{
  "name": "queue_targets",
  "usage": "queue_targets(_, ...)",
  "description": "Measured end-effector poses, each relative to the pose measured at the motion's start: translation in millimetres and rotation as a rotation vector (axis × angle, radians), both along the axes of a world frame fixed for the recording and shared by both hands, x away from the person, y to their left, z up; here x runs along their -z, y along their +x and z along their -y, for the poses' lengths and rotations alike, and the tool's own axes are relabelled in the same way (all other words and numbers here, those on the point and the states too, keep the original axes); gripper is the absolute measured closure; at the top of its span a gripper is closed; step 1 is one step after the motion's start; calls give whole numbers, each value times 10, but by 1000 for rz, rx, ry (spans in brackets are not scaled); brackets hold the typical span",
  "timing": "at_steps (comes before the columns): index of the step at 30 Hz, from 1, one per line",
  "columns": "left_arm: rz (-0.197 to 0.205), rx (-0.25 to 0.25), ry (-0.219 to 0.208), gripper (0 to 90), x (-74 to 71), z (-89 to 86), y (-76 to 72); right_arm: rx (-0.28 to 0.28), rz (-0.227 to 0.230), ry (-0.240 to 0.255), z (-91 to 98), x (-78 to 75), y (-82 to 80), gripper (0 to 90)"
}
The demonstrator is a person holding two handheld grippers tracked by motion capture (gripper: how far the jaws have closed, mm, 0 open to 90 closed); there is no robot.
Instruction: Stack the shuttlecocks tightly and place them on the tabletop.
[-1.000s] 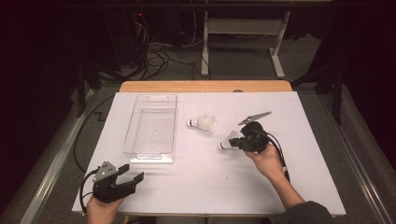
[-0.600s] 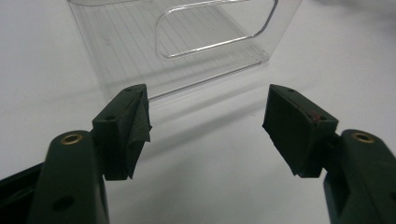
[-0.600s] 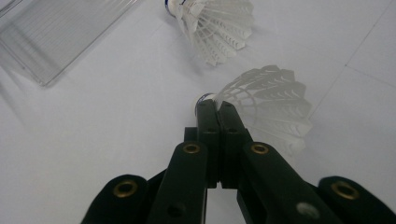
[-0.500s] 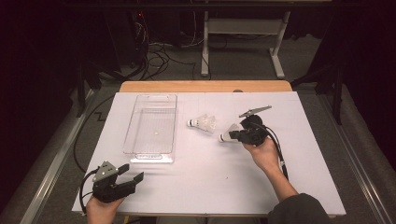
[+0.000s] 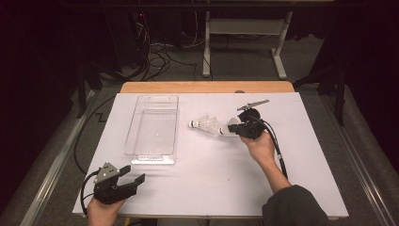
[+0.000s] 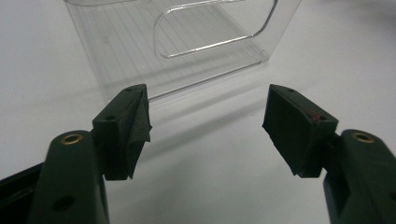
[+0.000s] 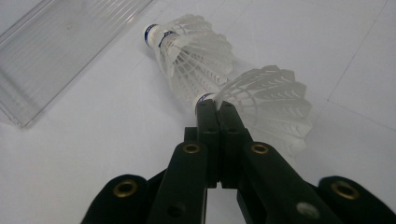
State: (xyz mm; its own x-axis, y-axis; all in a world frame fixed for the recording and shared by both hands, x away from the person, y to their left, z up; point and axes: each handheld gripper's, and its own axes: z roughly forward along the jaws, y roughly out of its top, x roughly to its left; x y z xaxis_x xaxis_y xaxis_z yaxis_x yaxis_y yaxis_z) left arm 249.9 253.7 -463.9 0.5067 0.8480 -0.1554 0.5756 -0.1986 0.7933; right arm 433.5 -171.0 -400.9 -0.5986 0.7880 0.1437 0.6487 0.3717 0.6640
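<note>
A clear plastic tray (image 5: 153,129) lies left of centre on the white table cover; its end wall (image 6: 187,42) stands just beyond my left gripper (image 5: 134,173) (image 6: 208,121), which rests open near the front left corner with nothing between its jaws. Right of the tray (image 7: 56,51), nested white shuttlecocks (image 5: 206,125) (image 7: 187,56) lie on their side, corks toward the tray. My right gripper (image 5: 234,129) (image 7: 213,105) is shut on another white shuttlecock (image 5: 227,128) (image 7: 271,102), pinched near its cork. That cork sits at the open skirt of the lying ones.
The white cover (image 5: 211,183) spans the table, with a strip of bare wood (image 5: 207,87) along the far edge. A black cable (image 5: 277,150) trails from the right gripper beside the forearm. Beyond the table are floor cables and a desk frame (image 5: 244,28).
The right gripper has moved away from the person and slightly left with its shuttlecock, closing up to the lying shuttlecocks. The left gripper has stayed put.
</note>
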Motion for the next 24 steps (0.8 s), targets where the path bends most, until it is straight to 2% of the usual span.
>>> queue_targets(13, -1, 5, 3, 326, 0, 4, -2, 6, 9, 9, -171, 35, 125, 900)
queue_targets(24, 0, 7, 5, 326, 0, 7, -3, 11, 21, 16, -243, 85, 194, 900)
